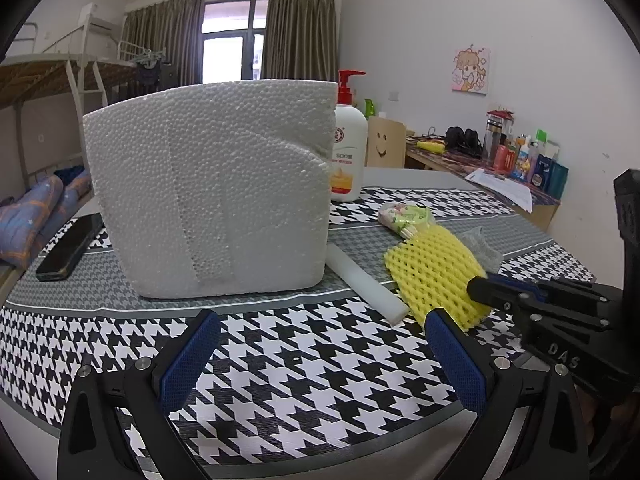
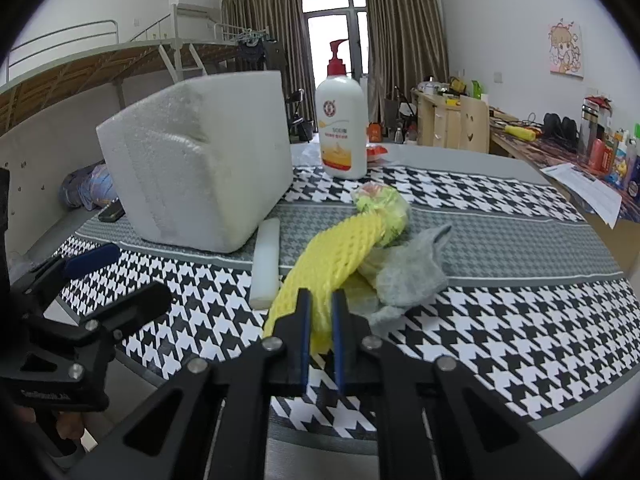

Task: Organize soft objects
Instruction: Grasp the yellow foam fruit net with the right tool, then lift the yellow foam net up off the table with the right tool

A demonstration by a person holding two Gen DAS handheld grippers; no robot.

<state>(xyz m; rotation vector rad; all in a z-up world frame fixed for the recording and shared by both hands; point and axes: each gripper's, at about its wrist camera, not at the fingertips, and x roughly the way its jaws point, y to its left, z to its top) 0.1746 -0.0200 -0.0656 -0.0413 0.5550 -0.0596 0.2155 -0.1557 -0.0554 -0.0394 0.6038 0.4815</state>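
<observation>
A yellow foam net sleeve (image 1: 434, 274) (image 2: 340, 248) lies on the houndstooth cloth. My right gripper (image 2: 321, 300) (image 1: 478, 284) is shut on its near end, the blue pads pinching the mesh. Beside the sleeve rest a grey sock (image 2: 412, 272) (image 1: 480, 248), a green-and-pink soft bundle (image 2: 384, 200) (image 1: 404, 216) and a white foam strip (image 2: 266, 260) (image 1: 366, 284). A big white styrofoam box (image 1: 208, 188) (image 2: 200, 164) stands behind them. My left gripper (image 1: 324, 320) hovers open over bare cloth in front of the box, holding nothing.
A lotion pump bottle (image 1: 348, 148) (image 2: 345, 128) stands behind the box. A black phone (image 1: 70, 246) lies left of the box. A side desk (image 1: 500, 168) with bottles runs along the right wall; a bunk bed (image 1: 48, 80) is on the left.
</observation>
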